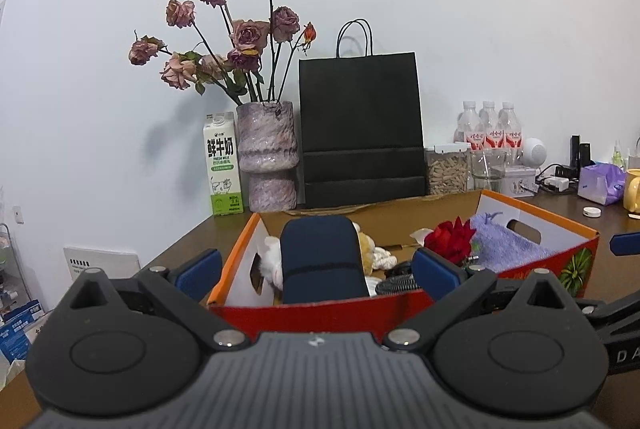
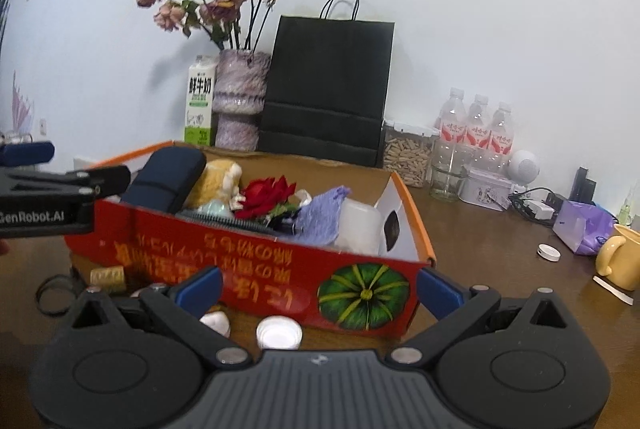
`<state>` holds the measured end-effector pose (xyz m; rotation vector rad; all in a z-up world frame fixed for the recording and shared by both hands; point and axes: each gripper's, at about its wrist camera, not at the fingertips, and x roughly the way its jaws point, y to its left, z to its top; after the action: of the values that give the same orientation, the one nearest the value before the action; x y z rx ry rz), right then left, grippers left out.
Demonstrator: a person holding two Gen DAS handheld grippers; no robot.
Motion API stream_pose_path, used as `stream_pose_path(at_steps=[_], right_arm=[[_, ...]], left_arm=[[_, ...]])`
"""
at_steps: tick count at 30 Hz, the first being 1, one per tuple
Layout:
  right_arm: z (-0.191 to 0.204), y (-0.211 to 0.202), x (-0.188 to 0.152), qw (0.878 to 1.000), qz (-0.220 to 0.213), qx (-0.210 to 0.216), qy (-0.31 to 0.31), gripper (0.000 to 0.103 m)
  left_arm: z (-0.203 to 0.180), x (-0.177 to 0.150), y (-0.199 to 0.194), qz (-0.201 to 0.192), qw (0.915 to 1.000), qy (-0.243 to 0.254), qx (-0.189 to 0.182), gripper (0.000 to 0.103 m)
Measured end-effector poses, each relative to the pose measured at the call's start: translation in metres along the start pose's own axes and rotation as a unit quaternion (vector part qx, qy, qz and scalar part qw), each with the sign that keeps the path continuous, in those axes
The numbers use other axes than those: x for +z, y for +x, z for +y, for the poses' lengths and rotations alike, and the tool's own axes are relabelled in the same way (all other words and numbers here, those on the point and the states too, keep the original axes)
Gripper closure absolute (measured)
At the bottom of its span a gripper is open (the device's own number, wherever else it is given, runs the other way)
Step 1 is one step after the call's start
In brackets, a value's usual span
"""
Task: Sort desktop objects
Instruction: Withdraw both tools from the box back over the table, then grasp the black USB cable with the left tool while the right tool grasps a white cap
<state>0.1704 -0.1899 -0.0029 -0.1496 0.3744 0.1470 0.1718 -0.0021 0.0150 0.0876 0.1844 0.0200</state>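
Left claw (image 1: 318, 271) spread wide, nothing between its blue pads; it hangs at the near end of the red-and-orange cardboard box (image 1: 320, 313), pads just above the box's near wall. Right claw (image 2: 318, 287) likewise spread wide and empty, low over the tabletop (image 2: 500, 249) in front of the box's long printed side (image 2: 248, 269), which shows a green pumpkin picture.

Box contents, right wrist view: dark navy case (image 2: 166, 179) propped upright at the left end, touching a yellow plush toy (image 2: 218, 181); red artificial flower (image 2: 268, 195) mid-box; lavender cloth (image 2: 322, 215) beside it; translucent white container (image 2: 358, 227) against the right end wall. A black comb-like item lies along the near wall; type unclear.

Loose on the tabletop in front of the box: white bottle cap (image 2: 279, 333) and a small white rounded item (image 2: 216, 321) between the right claw's pads; gold textured cylinder (image 2: 107, 277) and black band (image 2: 52, 295) toward the left.

Along the far edge by the wall: milk carton (image 1: 223, 165), vase of dried roses (image 1: 267, 157), black paper bag (image 1: 360, 129), three water bottles (image 1: 490, 127). Toward the right edge: yellow mug (image 2: 620, 257), small white disc (image 2: 548, 252).
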Motion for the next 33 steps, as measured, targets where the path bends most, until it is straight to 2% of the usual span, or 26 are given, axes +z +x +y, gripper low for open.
stream_pose_path(at_steps=[3,9,13,16,24,33], right_arm=[[0.004,-0.006,-0.004,1.000,0.008,-0.007,-0.007,0.000],[0.005,-0.014,-0.011,0.999,0.037,0.007,-0.012,0.000],[0.003,-0.013,-0.014,0.998,0.065,0.013,-0.005,0.000],[0.002,-0.009,-0.016,0.996,0.090,0.022,0.001,0.000],[-0.002,0.001,-0.023,0.989,0.143,0.041,0.018,0.000],[-0.008,0.006,-0.024,0.985,0.155,0.054,0.049,0.000]], left_arm=[[0.002,-0.001,-0.006,0.008,1.0000,-0.003,0.000,0.000],[0.009,-0.008,-0.016,0.043,0.9991,0.001,-0.008,0.000],[0.014,-0.015,-0.020,0.065,0.9977,0.017,-0.008,0.000],[0.021,-0.017,-0.022,0.077,0.9969,0.009,-0.010,0.000],[0.036,-0.024,-0.014,0.158,0.9867,-0.013,-0.038,0.000],[0.039,-0.035,0.000,0.214,0.9755,-0.013,-0.052,0.000]])
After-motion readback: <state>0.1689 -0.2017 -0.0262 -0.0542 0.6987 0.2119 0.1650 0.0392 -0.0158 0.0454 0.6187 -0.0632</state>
